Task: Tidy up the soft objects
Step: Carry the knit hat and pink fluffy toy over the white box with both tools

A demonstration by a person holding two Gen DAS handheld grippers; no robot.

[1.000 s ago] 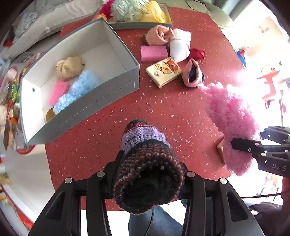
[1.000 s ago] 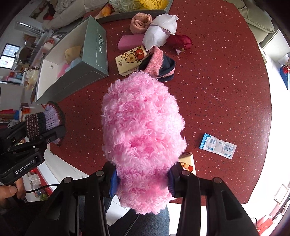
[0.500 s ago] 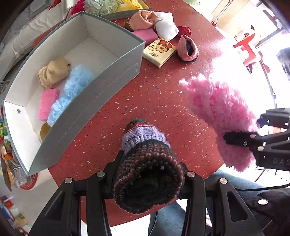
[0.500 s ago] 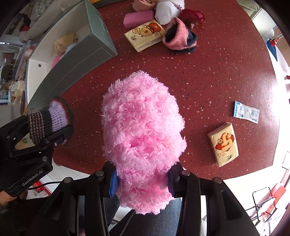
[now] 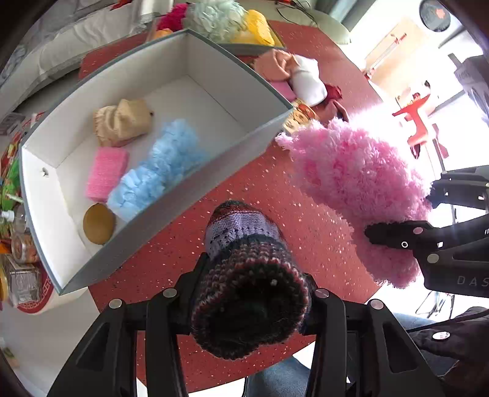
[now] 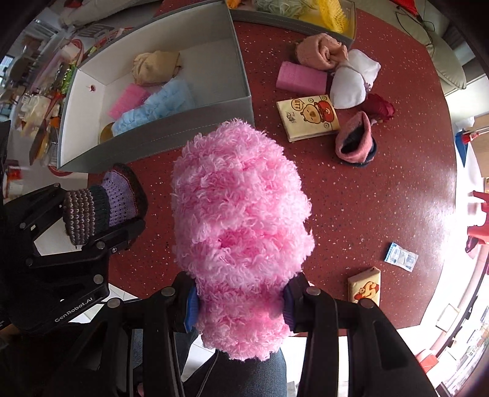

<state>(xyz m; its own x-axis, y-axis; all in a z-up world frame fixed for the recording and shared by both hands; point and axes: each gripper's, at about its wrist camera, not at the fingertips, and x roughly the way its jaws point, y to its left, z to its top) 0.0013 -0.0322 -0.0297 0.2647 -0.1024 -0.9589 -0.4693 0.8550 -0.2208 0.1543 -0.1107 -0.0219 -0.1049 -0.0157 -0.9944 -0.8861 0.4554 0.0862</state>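
My left gripper [image 5: 250, 293] is shut on a dark striped knitted sock with a lilac band [image 5: 244, 268], held above the red table near the front wall of the open grey box [image 5: 232, 152]. The same sock [image 6: 101, 204] shows at the left of the right wrist view. My right gripper [image 6: 240, 300] is shut on a fluffy pink slipper [image 6: 241, 220], which hangs over the table just right of the box; the slipper [image 5: 357, 189] fills the right of the left wrist view. Inside the box lie a beige cloth [image 5: 122, 125], a pink sponge [image 5: 107, 174], a fluffy blue piece [image 5: 162, 171] and a brown round thing [image 5: 99, 224].
On the red table [image 6: 382, 189] lie a pink sponge [image 6: 301, 78], a rolled peach cloth [image 6: 319, 50], a white pouch [image 6: 351, 79], a red item [image 6: 379, 107], a pink slipper [image 6: 356, 140], two tissue packs [image 6: 308, 117] and a small sachet [image 6: 400, 256]. A tray of fluffy things [image 6: 305, 9] stands behind.
Both grippers have carried their loads toward the grey box, which now looks larger and closer in both views. The pink slipper now sits nearer the box corner.
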